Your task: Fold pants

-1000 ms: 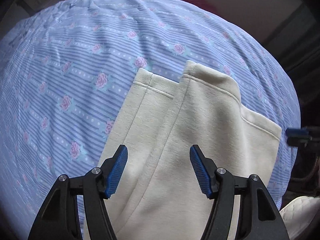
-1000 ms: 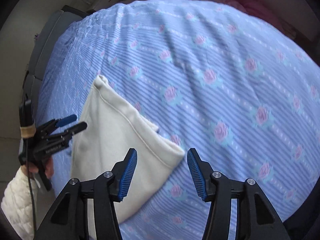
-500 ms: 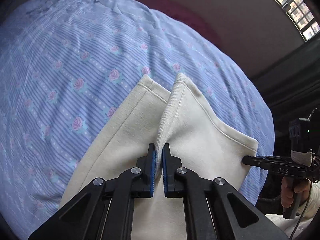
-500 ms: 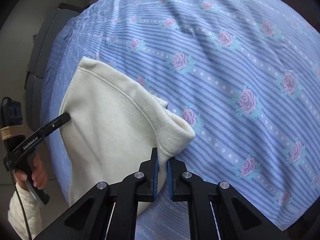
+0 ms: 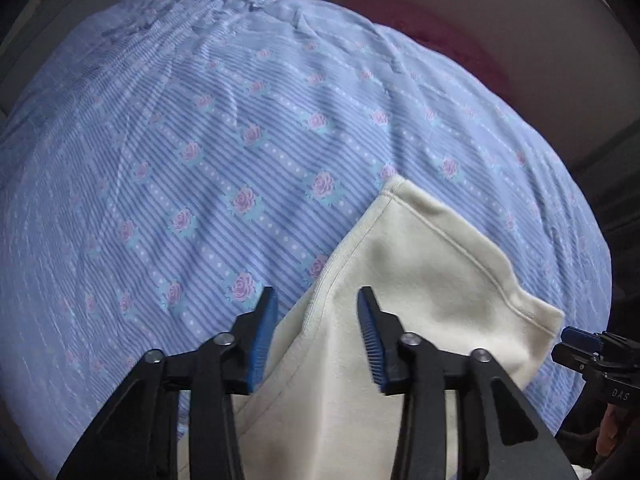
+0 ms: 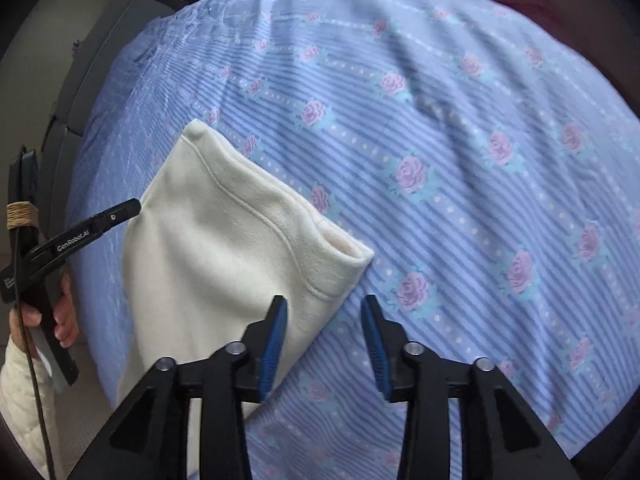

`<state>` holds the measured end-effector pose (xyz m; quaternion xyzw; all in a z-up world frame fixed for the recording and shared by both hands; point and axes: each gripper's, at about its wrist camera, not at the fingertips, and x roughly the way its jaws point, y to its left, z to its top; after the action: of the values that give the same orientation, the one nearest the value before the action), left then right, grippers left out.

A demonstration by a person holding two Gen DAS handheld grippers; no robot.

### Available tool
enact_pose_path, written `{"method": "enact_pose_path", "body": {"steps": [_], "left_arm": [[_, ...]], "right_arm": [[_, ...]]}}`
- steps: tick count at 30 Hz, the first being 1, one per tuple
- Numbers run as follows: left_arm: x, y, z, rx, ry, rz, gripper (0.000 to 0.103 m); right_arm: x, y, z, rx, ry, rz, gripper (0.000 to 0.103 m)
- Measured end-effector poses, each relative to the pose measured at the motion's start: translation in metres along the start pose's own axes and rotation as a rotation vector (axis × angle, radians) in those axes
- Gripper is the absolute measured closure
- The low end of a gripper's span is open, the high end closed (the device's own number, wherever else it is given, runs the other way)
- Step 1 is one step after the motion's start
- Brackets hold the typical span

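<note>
Cream pants (image 5: 432,276) lie on the blue rose-patterned bed sheet (image 5: 208,168), legs laid one on the other, hems pointing away from me. My left gripper (image 5: 318,320) hovers over the pants' left edge with its jaws opening; cloth lies below the gap and the pads do not touch it. My right gripper (image 6: 324,332) hangs by the hem corner of the pants (image 6: 224,256), jaws opening, mostly sheet between them. The left gripper (image 6: 132,206) shows in the right wrist view at the pants' left edge. The right gripper (image 5: 580,344) peeks in at the left wrist view's right border.
A dark red blanket (image 5: 432,28) lies at the far end of the bed. A hand (image 6: 64,312) and a white quilted sleeve (image 6: 16,392) hold the left gripper beyond the bed's left edge. A grey bed frame (image 6: 76,92) runs along that side.
Half a second ago both grippers pinched the cream cloth; now both have let go and stand open. The two leg ends now lie as one stack. The left gripper has risen.
</note>
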<state>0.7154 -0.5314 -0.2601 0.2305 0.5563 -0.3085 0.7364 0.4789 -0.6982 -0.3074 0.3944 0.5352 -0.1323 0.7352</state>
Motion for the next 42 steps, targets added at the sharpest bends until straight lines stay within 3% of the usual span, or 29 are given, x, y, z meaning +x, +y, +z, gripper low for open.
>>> {"method": "enact_pose_path", "body": {"steps": [4, 7, 10, 13, 20, 27, 34, 42], "left_arm": [[-0.073, -0.007, -0.023, -0.023, -0.13, 0.018, 0.048], [-0.131, -0.01, -0.056, -0.085, -0.219, 0.043, 0.038], [-0.179, -0.009, -0.105, -0.182, -0.281, 0.081, 0.035], [-0.216, 0.001, -0.162, -0.306, -0.298, 0.125, 0.035], [-0.277, 0.027, -0.322, -0.629, -0.285, 0.246, 0.034], [-0.324, 0.054, -0.457, -0.835, -0.309, 0.346, 0.032], [-0.349, 0.123, -0.572, -0.889, -0.342, 0.383, 0.031], [-0.35, 0.252, -0.665, -0.794, -0.339, 0.287, 0.03]], "right_arm": [[-0.05, 0.008, -0.005, -0.098, -0.085, -0.05, 0.046], [-0.085, 0.017, -0.014, -0.175, -0.118, -0.025, 0.045], [-0.11, 0.037, -0.021, -0.278, -0.145, 0.005, 0.041], [-0.128, 0.064, -0.041, -0.396, -0.151, 0.045, 0.04], [-0.135, 0.134, -0.112, -0.615, -0.074, 0.165, 0.04], [-0.133, 0.213, -0.195, -0.797, 0.004, 0.253, 0.04], [-0.125, 0.298, -0.291, -0.912, 0.012, 0.295, 0.04], [-0.088, 0.39, -0.405, -0.841, -0.007, 0.23, 0.04]]}}
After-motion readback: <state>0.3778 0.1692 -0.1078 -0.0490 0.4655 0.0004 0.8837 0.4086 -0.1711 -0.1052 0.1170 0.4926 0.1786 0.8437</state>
